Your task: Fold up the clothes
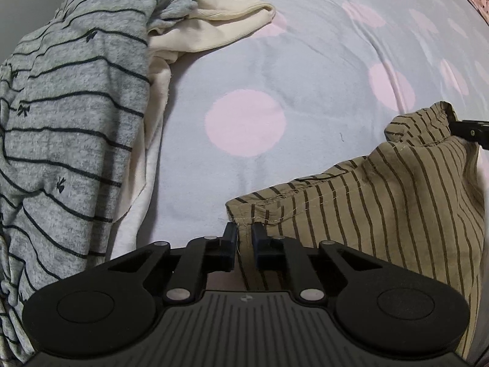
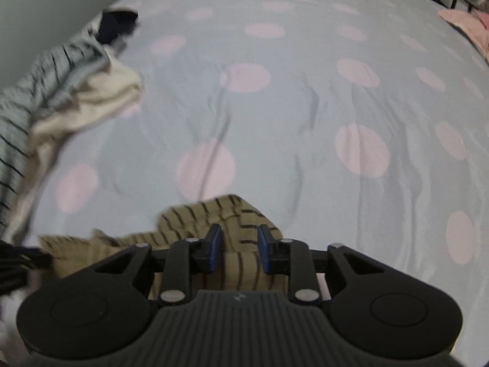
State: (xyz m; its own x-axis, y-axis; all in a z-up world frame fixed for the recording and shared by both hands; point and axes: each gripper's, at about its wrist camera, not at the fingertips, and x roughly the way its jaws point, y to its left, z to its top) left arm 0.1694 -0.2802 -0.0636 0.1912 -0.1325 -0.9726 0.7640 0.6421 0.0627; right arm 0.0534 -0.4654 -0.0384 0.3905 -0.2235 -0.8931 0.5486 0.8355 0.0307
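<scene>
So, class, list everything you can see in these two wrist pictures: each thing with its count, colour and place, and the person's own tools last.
Bedsheet: one, pale blue with pink dots, under everything.
Striped garment: one, olive with dark stripes, near edge, held at two corners.
Grey top: one, grey with dark stripes and bows, heaped at left.
Cream garment: one, cream, under the grey top.
Pink cloth: one, far right edge.
Left gripper: black, blue pads, jaws pinching the striped garment's corner.
Right gripper: black, blue pads, fabric between its jaws.
</scene>
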